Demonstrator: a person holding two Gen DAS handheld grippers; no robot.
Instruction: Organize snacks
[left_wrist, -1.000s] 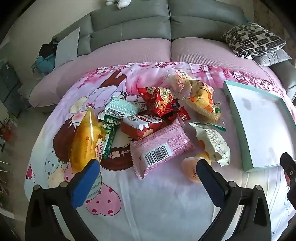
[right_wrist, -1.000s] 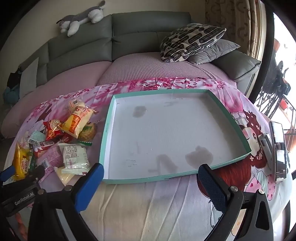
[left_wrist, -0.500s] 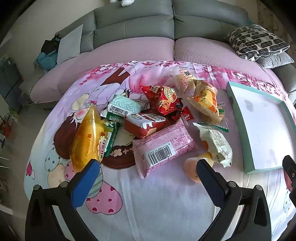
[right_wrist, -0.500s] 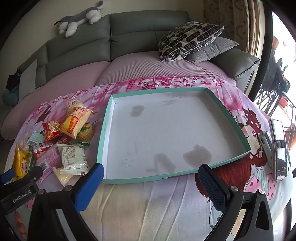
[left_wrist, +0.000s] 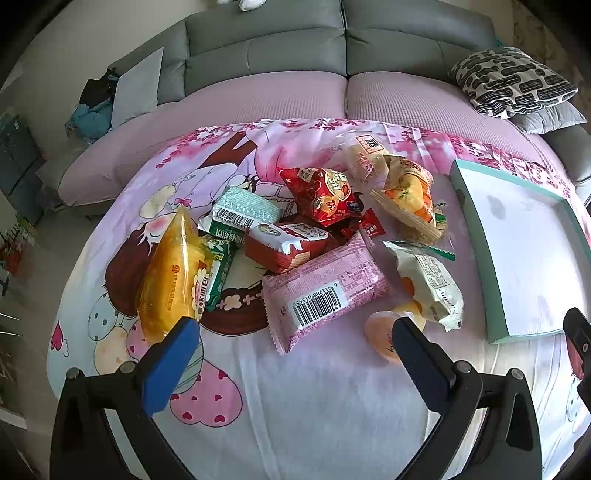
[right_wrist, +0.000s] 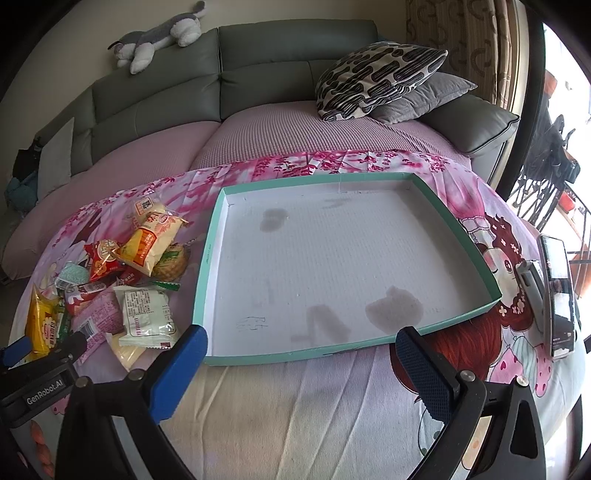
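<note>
Spread over the sofa, your pink cartoon-print sheet (right_wrist: 295, 417) carries a shallow teal-rimmed cardboard tray (right_wrist: 218, 229) with nothing inside. Heaped snack packets (left_wrist: 325, 284) lie just left of it. Your left gripper (left_wrist: 291, 328) and right gripper (right_wrist: 299, 339) both hover wide apart, holding nothing.

A grey sectional sofa (right_wrist: 258, 70) curved along the back of the room, its seats covered by a mauve waffle-textured throw (left_wrist: 280, 96). A plush husky (right_wrist: 159, 35) lay on the backrest's top edge. A black-and-white patterned cushion (right_wrist: 376, 77) leaned on a plain grey one (right_wrist: 424, 98) at the sofa's right end. A patterned curtain (right_wrist: 469, 44) hung behind them, beside a bright window (right_wrist: 561, 74). A cartoon-printed pink sheet (left_wrist: 295, 387) was spread in front.
</note>
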